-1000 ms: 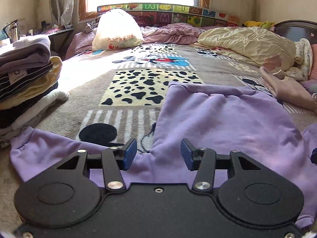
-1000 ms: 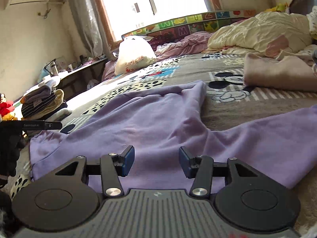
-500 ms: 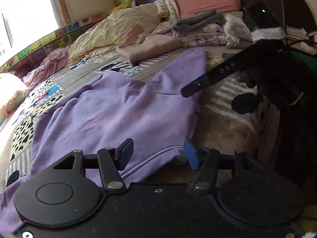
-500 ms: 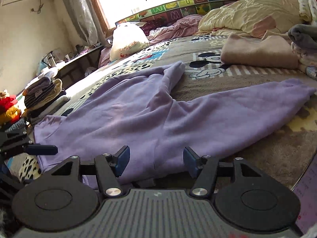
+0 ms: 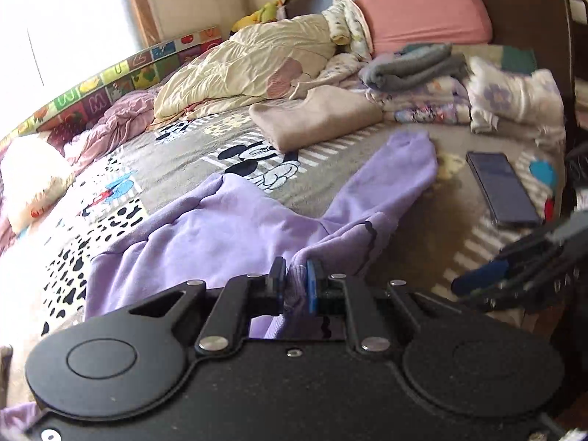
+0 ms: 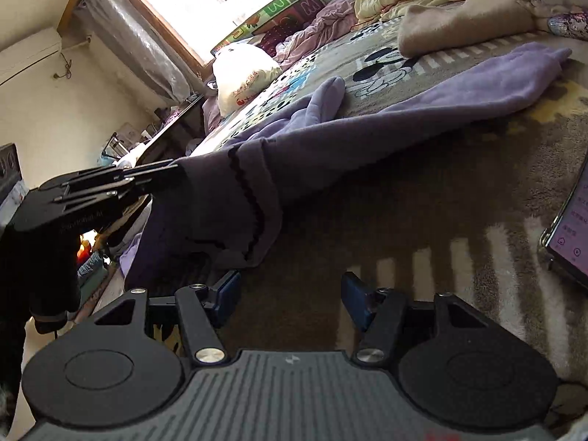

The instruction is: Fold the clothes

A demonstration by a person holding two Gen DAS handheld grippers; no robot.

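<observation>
Here the left claw (image 5: 295, 283) is closed on a bunched edge of the purple sweatshirt (image 5: 205, 235) and lifts it from the bed (image 5: 433, 257); one sleeve stretches toward a phone (image 5: 501, 187). The right claw (image 6: 290, 299) stands wide open and empty over bare blanket, just beside the hanging hem. Folded clothes (image 5: 316, 119) lie further back. Letters on the phone screen are too small to read
</observation>
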